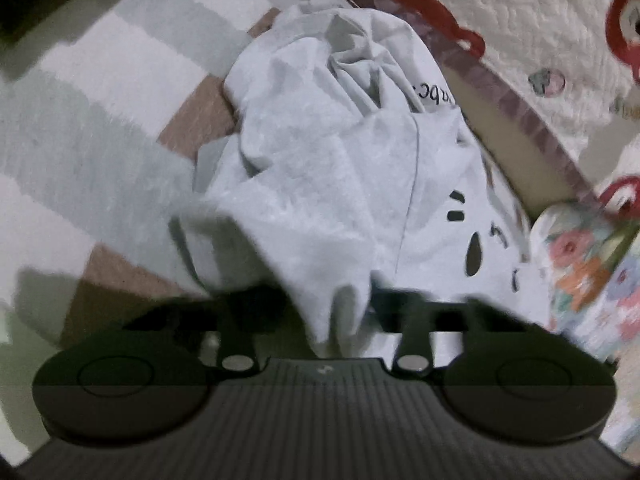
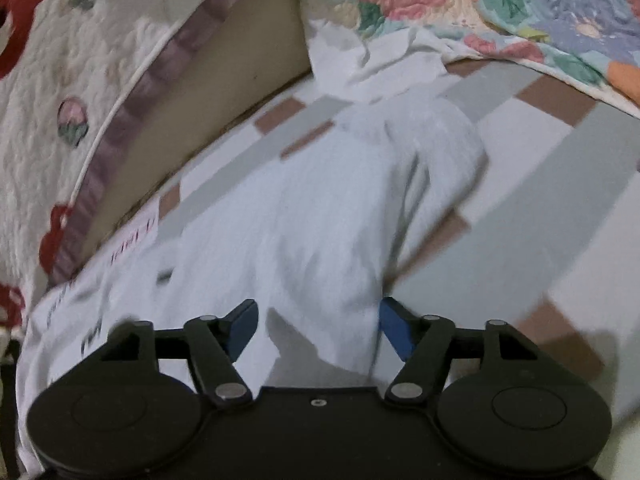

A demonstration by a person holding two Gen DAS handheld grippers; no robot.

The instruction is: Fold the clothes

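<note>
Striped bedding (image 1: 100,92) carries the work. Your left gripper (image 1: 328,304) is clamped on a fold of the white shirt (image 1: 320,184); your right gripper (image 2: 318,328) stands spread, blue pads (image 2: 394,330) straddling the shirt, which lies crumpled near the floral quilt (image 2: 520,12).

Left gripper (image 1: 332,312) pinches a fold of the crumpled white shirt (image 1: 320,184), bunched on the striped bedsheet (image 1: 100,128).
</note>
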